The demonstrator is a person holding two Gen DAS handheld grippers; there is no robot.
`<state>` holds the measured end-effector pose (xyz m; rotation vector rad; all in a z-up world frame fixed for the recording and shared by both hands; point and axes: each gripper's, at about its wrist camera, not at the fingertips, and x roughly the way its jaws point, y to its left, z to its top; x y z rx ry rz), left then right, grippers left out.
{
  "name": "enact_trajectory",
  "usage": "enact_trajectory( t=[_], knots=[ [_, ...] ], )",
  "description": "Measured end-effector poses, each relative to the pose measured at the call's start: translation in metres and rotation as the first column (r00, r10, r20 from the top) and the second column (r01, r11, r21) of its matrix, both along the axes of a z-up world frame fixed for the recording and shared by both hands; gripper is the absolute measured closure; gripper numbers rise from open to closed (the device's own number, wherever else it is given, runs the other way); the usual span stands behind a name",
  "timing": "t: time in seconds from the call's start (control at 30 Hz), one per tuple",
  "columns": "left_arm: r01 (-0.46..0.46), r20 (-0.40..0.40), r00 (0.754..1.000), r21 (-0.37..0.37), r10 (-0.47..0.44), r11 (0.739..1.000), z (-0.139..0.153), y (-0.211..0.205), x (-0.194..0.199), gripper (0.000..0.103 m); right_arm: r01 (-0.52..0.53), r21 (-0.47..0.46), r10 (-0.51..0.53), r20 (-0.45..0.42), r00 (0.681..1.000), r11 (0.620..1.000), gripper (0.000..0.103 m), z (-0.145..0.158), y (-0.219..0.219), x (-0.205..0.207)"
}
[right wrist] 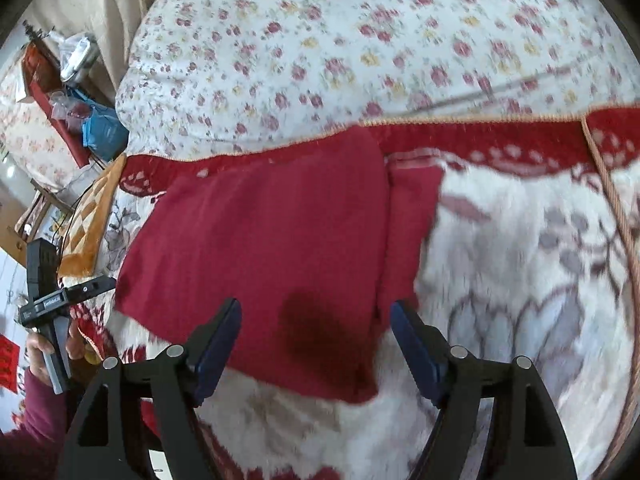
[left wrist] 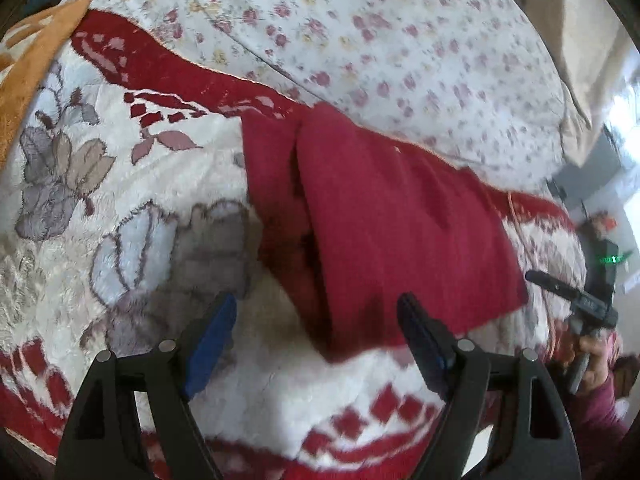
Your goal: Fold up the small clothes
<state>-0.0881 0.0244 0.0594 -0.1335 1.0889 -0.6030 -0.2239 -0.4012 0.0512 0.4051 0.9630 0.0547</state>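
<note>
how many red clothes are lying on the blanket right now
1: a single red garment, partly folded, lies flat on the fleecy flowered blanket close to its red border, ahead of both open grippers. Its layers could hide something smaller.

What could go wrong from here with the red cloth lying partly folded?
Both hand-held grippers, left and right, stand open above the red cloth, so a low pinch might also catch the fluffy blanket. The flap peeking out along one side could leave the fold uneven.
</note>
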Motion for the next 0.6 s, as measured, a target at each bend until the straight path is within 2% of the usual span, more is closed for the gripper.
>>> enact_trajectory(
  t=[0.1,0.2,0.23,0.3,0.33,0.37,0.4,0.5,0.53,0.6],
  knots=[
    [0.074,0.003,0.997,0.002,-0.074,0.997,-0.004,-0.006,-0.01,0.022,0.013,-0.006,-0.013,-0.027,1.0,1.0,0.022,-0.01,0.003,-0.007],
    [0.134,0.006,0.991,0.039,-0.135,0.99,-0.009,-0.018,-0.018,0.022,0.004,0.003,-0.004,-0.017,1.0,1.0,0.023,-0.014,0.007,-0.011],
    [0.138,0.01,0.99,0.065,-0.139,0.988,-0.011,-0.021,-0.017,0.023,-0.005,0.005,0.005,-0.021,1.0,1.0,0.028,-0.015,0.01,-0.009],
    [0.128,0.004,0.992,0.103,-0.129,0.986,-0.017,-0.025,-0.014,0.051,-0.025,-0.028,0.024,-0.036,0.999,0.999,0.045,-0.021,0.017,-0.003],
    [0.132,-0.014,0.991,0.105,-0.132,0.986,-0.02,-0.026,-0.011,0.071,-0.029,-0.061,0.027,-0.039,0.999,0.998,0.056,-0.022,0.02,0.001],
    [0.134,-0.027,0.991,0.104,-0.132,0.985,-0.022,-0.027,-0.01,0.081,-0.035,-0.097,0.031,-0.041,0.999,0.995,0.064,-0.022,0.023,0.003],
    [0.137,-0.03,0.99,0.106,-0.135,0.985,-0.021,-0.027,-0.011,0.085,-0.03,-0.112,0.025,-0.041,0.999,0.993,0.083,-0.021,0.021,0.004],
    [0.151,0.033,0.987,0.139,-0.157,0.979,-0.007,-0.027,-0.023,0.092,-0.012,-0.054,0.011,-0.017,1.0,0.998,0.091,-0.006,0.005,-0.002],
    [0.146,0.035,0.988,0.13,-0.152,0.981,-0.004,-0.023,-0.025,0.092,-0.015,-0.057,0.014,-0.008,1.0,0.998,0.094,0.0,0.0,-0.006],
    [0.13,0.005,0.991,0.128,-0.132,0.983,-0.007,-0.014,-0.023,0.094,-0.021,-0.082,0.02,-0.011,1.0,0.996,0.095,0.004,-0.004,-0.011]
  ],
)
